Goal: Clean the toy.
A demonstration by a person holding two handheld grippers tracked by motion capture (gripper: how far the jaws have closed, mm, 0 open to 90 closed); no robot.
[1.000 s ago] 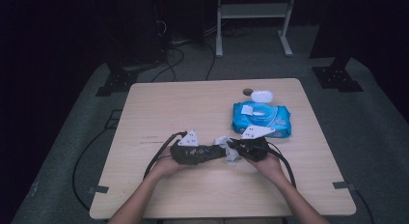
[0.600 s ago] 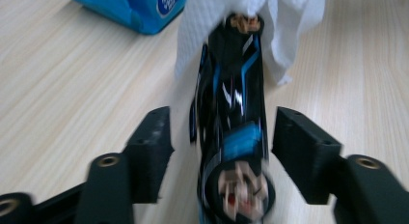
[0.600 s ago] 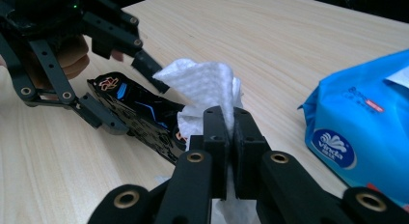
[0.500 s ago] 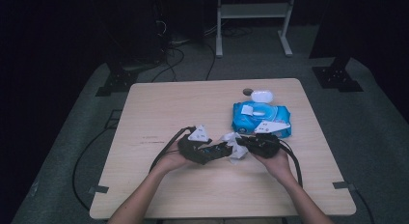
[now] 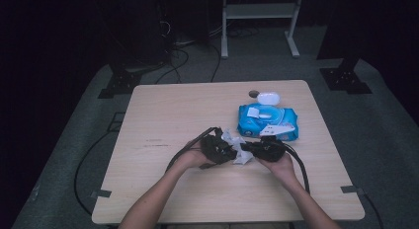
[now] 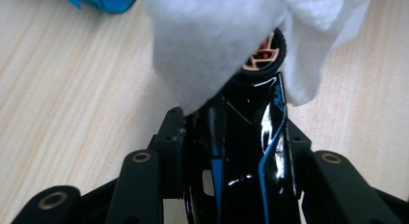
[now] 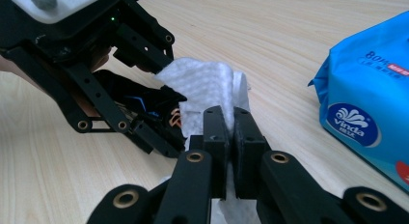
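Left gripper (image 5: 221, 149) clamped on black toy car (image 6: 246, 137); right gripper (image 7: 230, 132) pinching white wipe (image 7: 207, 84) against car's wheel; blue wipe pack (image 5: 267, 121) nearby.

Dark room, grey floor (image 5: 375, 120) — white metal stand (image 5: 259, 12), cables (image 5: 183, 54)

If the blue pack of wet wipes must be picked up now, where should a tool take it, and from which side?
Best grip the blue soft plastic pack of wet wipes across its short width, coming from above. It lies flat on the light wooden table, so its edges are low. Keep off the white flap on top. Both tools are busy: the right tool pinches a white wipe.
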